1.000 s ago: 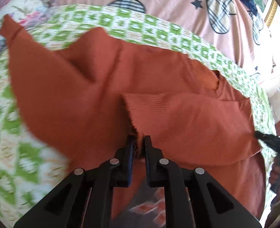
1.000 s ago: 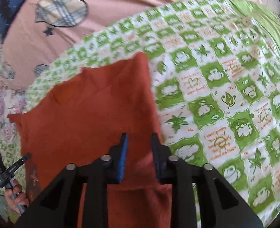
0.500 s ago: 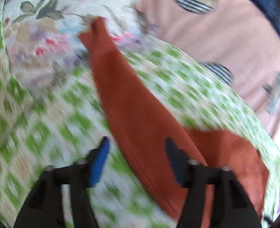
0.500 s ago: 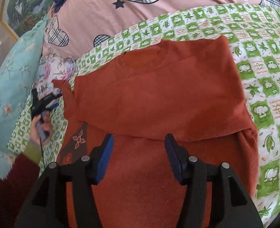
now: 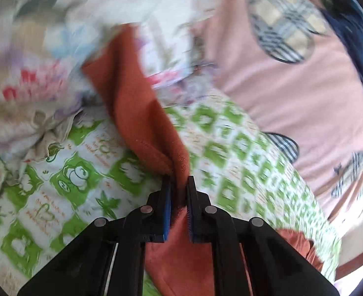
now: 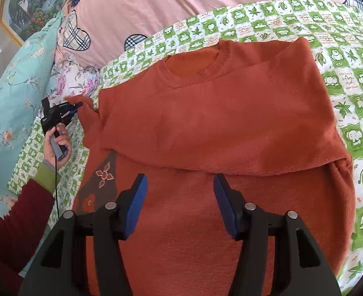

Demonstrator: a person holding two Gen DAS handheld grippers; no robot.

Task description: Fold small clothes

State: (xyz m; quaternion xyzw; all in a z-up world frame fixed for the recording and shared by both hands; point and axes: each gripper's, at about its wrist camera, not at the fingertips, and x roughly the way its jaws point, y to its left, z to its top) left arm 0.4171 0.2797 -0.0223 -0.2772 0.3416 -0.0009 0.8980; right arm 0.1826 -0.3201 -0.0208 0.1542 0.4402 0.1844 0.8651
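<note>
In the left wrist view, our left gripper (image 5: 179, 180) is clenched on the rust-orange sweater's sleeve (image 5: 137, 103), which stretches away toward 11 o'clock over the green-checked quilt (image 5: 65, 175) onto a floral pillow (image 5: 33, 56). We judge this sleeve is not yet folded in.

In the right wrist view, our right gripper (image 6: 180, 185) hangs released, jaws wide, above the sweater (image 6: 218, 123). The sweater lies on the quilt, ribbed collar (image 6: 193, 74) at 12 o'clock, its 3 o'clock sleeve already folded across the body. The fabric looks fuzzy and soft. The left sleeve and the lengthwise fold remain.
</note>
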